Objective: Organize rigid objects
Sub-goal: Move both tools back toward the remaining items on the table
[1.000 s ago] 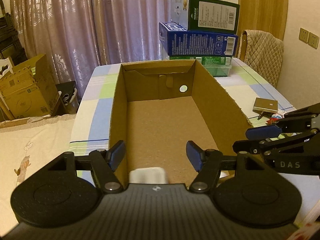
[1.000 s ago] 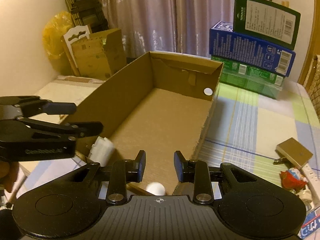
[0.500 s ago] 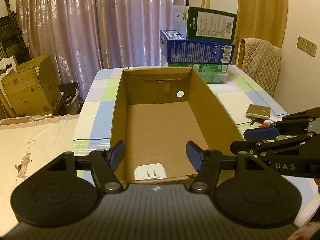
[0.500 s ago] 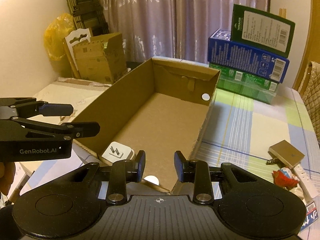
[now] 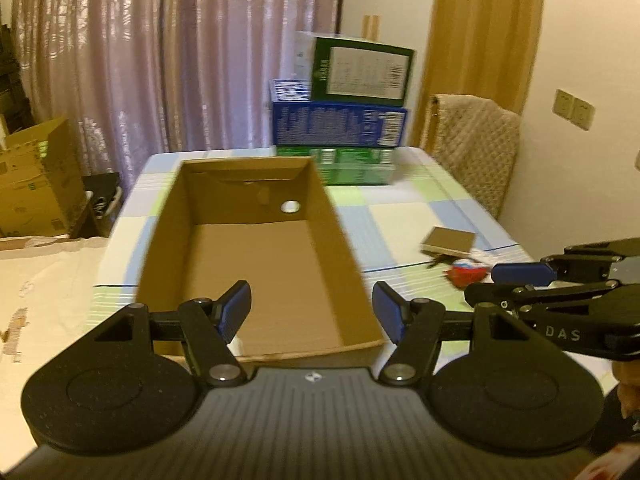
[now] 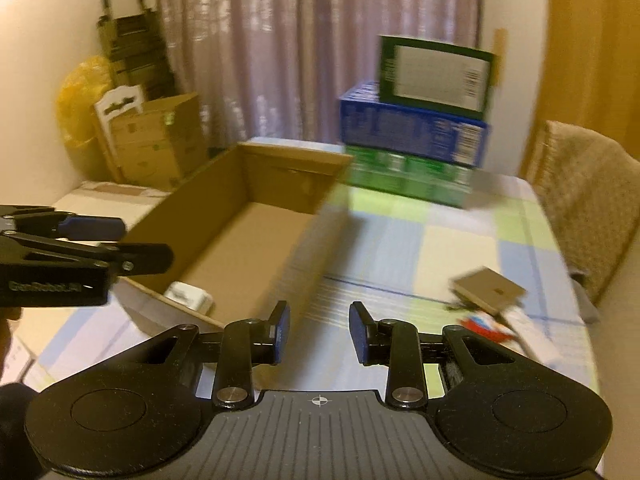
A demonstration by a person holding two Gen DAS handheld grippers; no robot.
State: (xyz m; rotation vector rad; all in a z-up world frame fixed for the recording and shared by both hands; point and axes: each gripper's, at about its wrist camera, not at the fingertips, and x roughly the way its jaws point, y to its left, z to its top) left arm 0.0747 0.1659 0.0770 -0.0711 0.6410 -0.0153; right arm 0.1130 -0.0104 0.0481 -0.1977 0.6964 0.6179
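An open cardboard box lies lengthwise on the checked tablecloth. A white charger plug rests inside it at the near end. My left gripper is open and empty, held just short of the box's near wall. My right gripper is open and empty, over the cloth to the right of the box. A small tan box and a red toy lie on the cloth at the right.
Stacked green and blue cartons stand behind the box. A padded chair is at the table's right side. Cardboard boxes stand on the floor at the left.
Both grippers have pulled back and up from the box. The right one has swung to the right, toward the tan box and toy. The plug stays in the box.
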